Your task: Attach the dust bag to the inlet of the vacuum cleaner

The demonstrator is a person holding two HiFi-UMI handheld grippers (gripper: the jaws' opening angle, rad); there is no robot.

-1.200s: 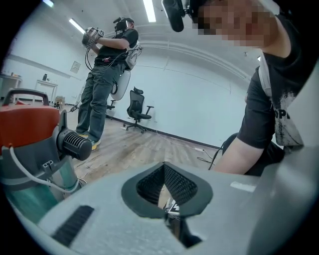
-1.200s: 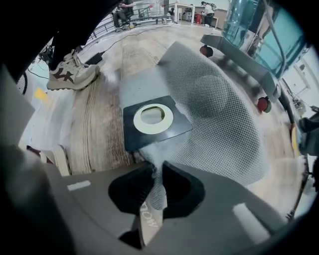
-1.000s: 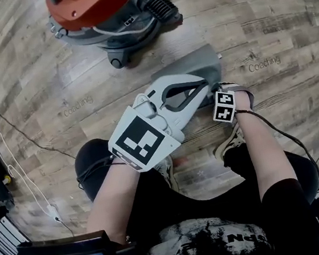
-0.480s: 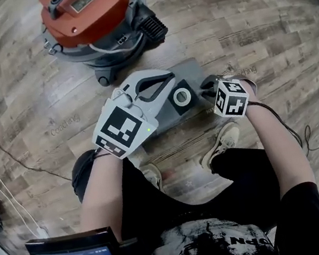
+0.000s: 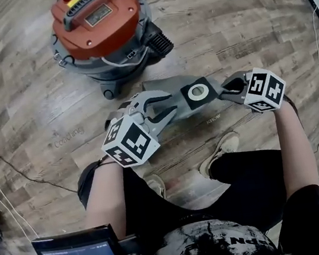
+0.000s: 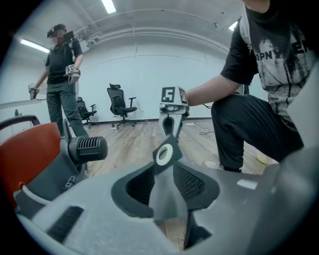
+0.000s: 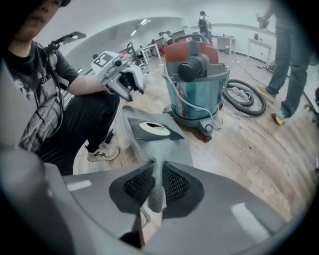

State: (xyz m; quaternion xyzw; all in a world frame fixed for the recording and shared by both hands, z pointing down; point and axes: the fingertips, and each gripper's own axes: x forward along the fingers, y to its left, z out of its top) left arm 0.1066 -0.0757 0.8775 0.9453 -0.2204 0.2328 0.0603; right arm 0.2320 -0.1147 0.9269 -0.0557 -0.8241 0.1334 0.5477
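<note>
The dust bag (image 5: 171,87) is held up off the wooden floor (image 5: 250,19), stretched flat between the 2 grippers. Its black collar (image 5: 198,92) with the white ring faces up. The vacuum cleaner (image 5: 102,31) stands on the floor at about 11 o'clock from the bag, well apart from it, with its orange lid (image 5: 96,14) on.

The right gripper (image 5: 226,86) is at the bag's 3 o'clock end. Its gripper view shows the jaws nearly together, pinching a thin fold of grey fabric (image 7: 155,187), so this hand carries the bag. Gripping the edge rather than the collar leaves the ring free to meet the inlet.

The left gripper (image 5: 171,104) is at the 9 o'clock end. Its jaws have just been opening and stand partly apart, with the bag's other end (image 6: 164,194) between the pads but, as far as I can judge, not yet clamped. It looks placed to take a 2nd hold, since 1 pinch alone would let the limp bag sag and swing.

The inlet itself I cannot pick out for certain; a black ribbed port (image 5: 158,43) juts from the tank at 3 o'clock.
</note>
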